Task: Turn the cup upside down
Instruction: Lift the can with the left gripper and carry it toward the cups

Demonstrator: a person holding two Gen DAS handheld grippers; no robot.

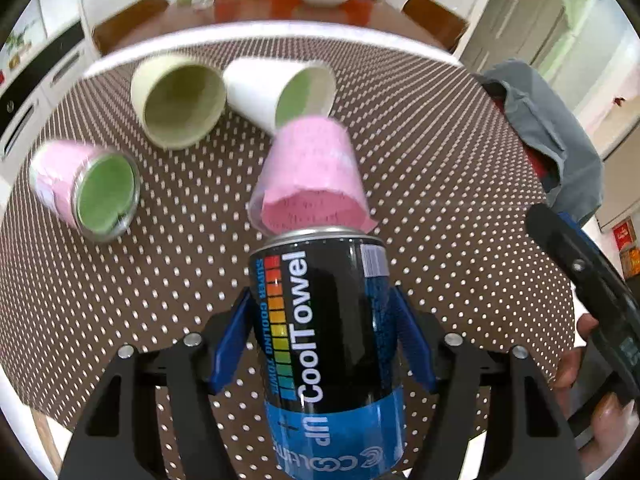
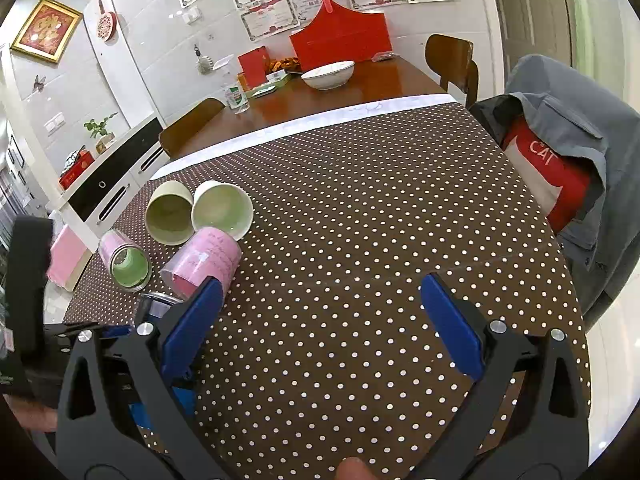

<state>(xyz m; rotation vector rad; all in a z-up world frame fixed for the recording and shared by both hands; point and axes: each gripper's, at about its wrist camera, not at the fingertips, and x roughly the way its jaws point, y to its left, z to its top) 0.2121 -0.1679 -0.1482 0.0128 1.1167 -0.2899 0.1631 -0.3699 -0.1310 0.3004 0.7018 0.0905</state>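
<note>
My left gripper (image 1: pixel 322 320) is shut on a black and blue "CoolTowel" can-shaped cup (image 1: pixel 326 344), held above the dotted tablecloth (image 1: pixel 440 208); its metal end (image 2: pixel 160 302) peeks out in the right wrist view. Beyond it a pink-wrapped cup (image 1: pixel 312 176) lies tilted, with its base toward me. A second pink cup (image 1: pixel 86 190) with a green inside lies on its side at the left. Two pale cups (image 1: pixel 180 102) (image 1: pixel 280 90) lie on their sides farther back. My right gripper (image 2: pixel 320 312) is open and empty over the cloth, right of the cups (image 2: pixel 204 260).
A chair with a grey jacket (image 2: pixel 576 168) and a red cushion stands at the table's right edge. A wooden table with a white bowl (image 2: pixel 328 74) lies behind. A pink box (image 2: pixel 66 258) sits off the left edge. The other gripper's body (image 1: pixel 592 292) shows at right.
</note>
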